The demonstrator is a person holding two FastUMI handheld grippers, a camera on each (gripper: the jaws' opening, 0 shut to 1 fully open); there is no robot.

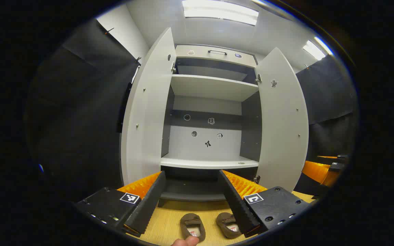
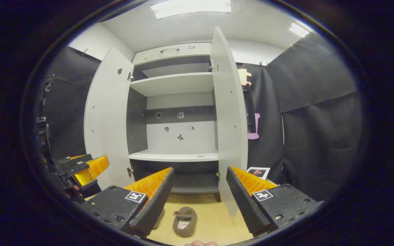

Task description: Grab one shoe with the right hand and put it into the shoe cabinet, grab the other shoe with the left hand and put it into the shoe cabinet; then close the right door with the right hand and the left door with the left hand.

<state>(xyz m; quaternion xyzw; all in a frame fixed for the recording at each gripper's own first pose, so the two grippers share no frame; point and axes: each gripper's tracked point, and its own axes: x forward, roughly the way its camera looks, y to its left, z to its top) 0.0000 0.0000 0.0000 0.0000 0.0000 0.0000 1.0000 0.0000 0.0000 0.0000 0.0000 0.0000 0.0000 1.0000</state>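
Left door (image 1: 145,112): swung wide open, standing at the left of the shoe cabinet (image 1: 214,87).
Left gripper (image 1: 192,200): jaws spread, holding nothing — it hangs above the floor, facing the cabinet's open front.
Left shoe (image 1: 192,226): on the wooden floor (image 1: 162,229) just in front of the cabinet, beside its mate.
Right shoe (image 2: 184,221): also on the floor, below and between the right gripper's fingers, not touched.
Handling: both look like soft, light slippers with an open top — likely to fold under a squeeze, so pinching one side wall at the collar, one finger inside, seems the safest hold.
Right gripper (image 2: 200,198): jaws released, empty, poised over the shoes.
Right door (image 2: 229,116): open, edge-on toward the camera.
Shelves: the lower shelf (image 2: 176,156) is bare and within reach.
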